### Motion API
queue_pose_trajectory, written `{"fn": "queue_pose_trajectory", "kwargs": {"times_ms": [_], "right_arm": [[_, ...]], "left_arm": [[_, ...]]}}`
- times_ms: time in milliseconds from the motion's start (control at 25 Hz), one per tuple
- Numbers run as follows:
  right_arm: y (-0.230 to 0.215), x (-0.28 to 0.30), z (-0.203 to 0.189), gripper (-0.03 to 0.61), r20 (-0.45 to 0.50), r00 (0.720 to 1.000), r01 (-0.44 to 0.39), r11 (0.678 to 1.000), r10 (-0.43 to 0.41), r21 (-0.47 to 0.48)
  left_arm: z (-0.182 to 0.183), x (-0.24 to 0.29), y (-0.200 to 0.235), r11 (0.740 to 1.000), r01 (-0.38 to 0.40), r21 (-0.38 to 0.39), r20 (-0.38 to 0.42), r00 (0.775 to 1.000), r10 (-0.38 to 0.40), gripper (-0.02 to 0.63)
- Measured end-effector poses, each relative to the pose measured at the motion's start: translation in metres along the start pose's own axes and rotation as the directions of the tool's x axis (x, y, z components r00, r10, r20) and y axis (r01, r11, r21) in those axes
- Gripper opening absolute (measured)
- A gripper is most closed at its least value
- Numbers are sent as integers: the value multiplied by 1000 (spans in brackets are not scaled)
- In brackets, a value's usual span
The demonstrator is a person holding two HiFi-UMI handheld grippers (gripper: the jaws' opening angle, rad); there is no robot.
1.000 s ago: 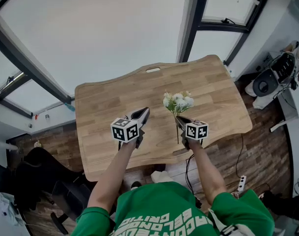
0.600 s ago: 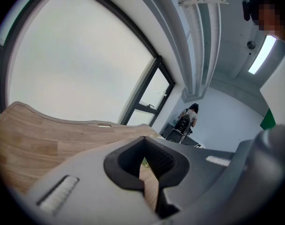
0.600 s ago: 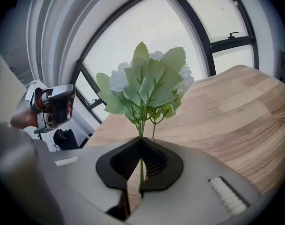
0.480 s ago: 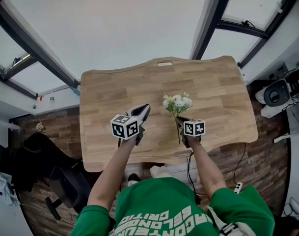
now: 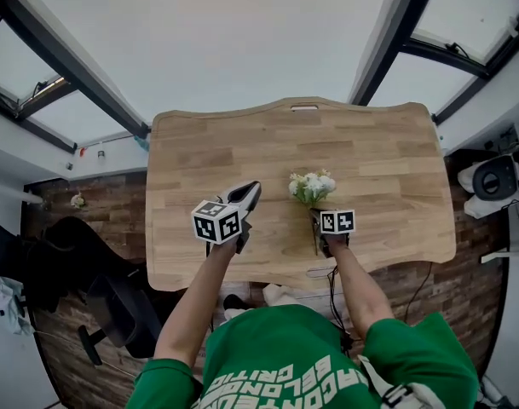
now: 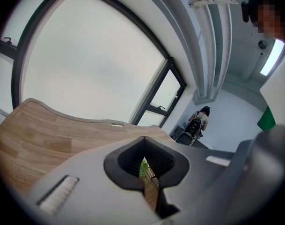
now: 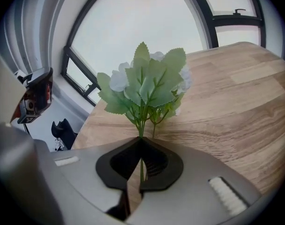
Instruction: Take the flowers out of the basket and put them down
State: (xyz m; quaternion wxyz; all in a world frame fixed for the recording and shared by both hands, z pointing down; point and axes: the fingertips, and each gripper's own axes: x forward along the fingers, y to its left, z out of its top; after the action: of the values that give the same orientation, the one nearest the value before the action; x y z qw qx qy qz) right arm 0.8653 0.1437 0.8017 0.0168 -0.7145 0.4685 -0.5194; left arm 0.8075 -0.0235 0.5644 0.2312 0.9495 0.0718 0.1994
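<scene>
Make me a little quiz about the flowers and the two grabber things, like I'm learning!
1. True or false: the right gripper is shut on the stems of the flowers.
2. Look at the left gripper. What is between its jaws? A) a leaf B) nothing C) a stem
3. Fill in: the flowers are held over a ____ table.

Key: 1 true; 2 B; 3 wooden.
</scene>
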Motion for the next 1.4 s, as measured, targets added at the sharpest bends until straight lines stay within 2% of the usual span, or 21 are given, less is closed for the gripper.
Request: {"fn": "queue_pose_trajectory", "kwargs": {"times_ms": [480,720,960,1200,1400], "right_arm": [[-18,25,-11,16,-81,995,53,998,-52,22],[-14,23,-7,76,-61,997,51,998,-50,27],[-15,10,-4,187,-32,996,86,996,-85,33],[-22,-10,-4,216,7,990,141,990,-141,30],[-8,-46,15,204,132,978,160,986,-163,34]], "left_arm": [[2,-10,19,999,-47,-21,14,999,47,20],[2,-13,18,999,-38,-21,13,999,38,20],[2,-14,11,1000,-8,-9,9,1000,8,20],[0,-19,3,1000,26,3,6,1000,-27,20],[1,-28,-5,998,55,12,16,998,-55,20]]}}
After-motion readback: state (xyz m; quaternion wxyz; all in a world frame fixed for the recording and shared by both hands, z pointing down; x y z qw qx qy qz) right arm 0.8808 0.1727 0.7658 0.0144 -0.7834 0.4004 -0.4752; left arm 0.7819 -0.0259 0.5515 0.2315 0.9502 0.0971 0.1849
